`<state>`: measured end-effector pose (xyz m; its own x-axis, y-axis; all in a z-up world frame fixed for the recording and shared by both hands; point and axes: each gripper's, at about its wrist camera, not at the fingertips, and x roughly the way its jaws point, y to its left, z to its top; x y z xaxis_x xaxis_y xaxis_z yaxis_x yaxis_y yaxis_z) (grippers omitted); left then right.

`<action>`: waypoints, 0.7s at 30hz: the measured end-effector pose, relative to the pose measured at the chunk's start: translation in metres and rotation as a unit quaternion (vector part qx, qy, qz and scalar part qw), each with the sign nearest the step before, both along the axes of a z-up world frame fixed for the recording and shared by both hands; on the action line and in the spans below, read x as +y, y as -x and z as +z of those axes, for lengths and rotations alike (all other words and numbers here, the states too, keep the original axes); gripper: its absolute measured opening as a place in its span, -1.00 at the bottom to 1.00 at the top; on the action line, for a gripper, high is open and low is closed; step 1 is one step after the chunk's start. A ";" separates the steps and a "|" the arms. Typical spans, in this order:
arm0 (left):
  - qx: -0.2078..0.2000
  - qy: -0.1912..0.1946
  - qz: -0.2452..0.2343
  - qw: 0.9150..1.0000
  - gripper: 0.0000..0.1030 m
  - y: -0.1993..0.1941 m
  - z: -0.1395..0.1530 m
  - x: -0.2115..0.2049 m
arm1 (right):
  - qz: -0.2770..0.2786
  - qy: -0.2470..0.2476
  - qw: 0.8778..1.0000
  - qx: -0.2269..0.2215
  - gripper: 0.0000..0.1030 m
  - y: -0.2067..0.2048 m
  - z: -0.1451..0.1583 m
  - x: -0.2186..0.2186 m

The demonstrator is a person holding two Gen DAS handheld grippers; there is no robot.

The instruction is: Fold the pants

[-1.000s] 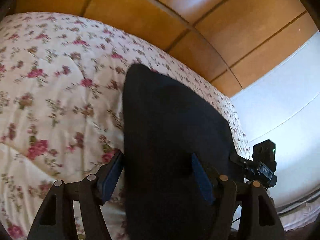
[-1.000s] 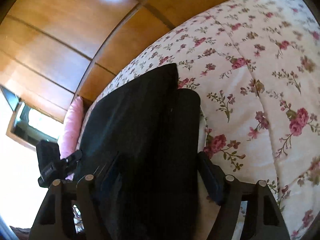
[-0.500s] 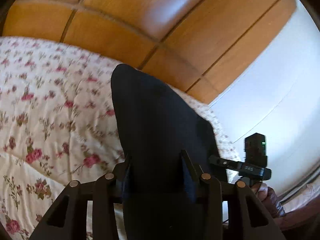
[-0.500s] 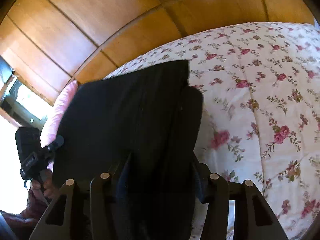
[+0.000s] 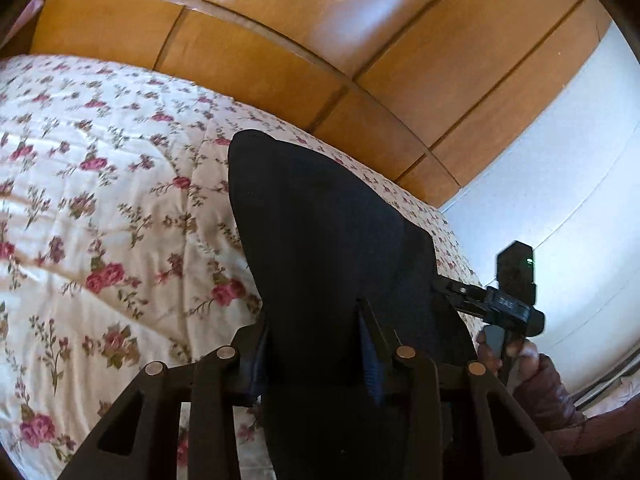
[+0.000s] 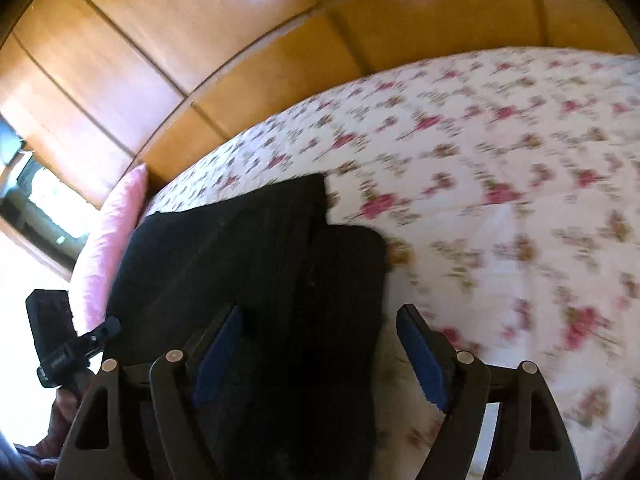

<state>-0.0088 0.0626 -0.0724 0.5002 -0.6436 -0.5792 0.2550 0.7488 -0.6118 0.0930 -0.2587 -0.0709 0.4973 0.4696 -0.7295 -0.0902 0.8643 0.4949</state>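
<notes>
The left tongs (image 5: 316,354) are closing, and their blue pads already pinch a near edge of the black pants (image 5: 320,240), the cloth bunched between them. The right tongs (image 6: 320,350) are opening: their blue pads stand apart, with the right pad clear of the cloth and a fold of the pants lying loose between them; whether the left pad touches it I cannot tell.

The pants look soft, limp and light. They should sag wherever unsupported, drape rather than hold a crease, and slide easily over the quilt. They are not fragile. The best hold is probably at the two near corners, through all the layers at once, so the stack lifts together.

They are plain black or very dark, matte, with little visible detail. In the right wrist view they are already doubled, a narrower layer lying beside a broader one, their far ends stepped.

They lie on the floral bedspread (image 5: 100,200) of a bed, running from the near edge away toward the wooden wardrobe panels (image 5: 320,40). A pink pillow (image 6: 112,240) lies to their left.
</notes>
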 end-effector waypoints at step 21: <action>-0.055 0.009 0.009 0.998 -0.28 0.001 0.038 -0.001 | 0.049 -0.002 0.999 -0.025 -0.21 0.018 0.040 0.015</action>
<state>-0.0095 0.0612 -0.0346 0.5715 -0.6445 -0.5080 0.3091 0.7425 -0.5943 0.0753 -0.2435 -0.0309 0.4851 0.5196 -0.7033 -0.1983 0.8487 0.4902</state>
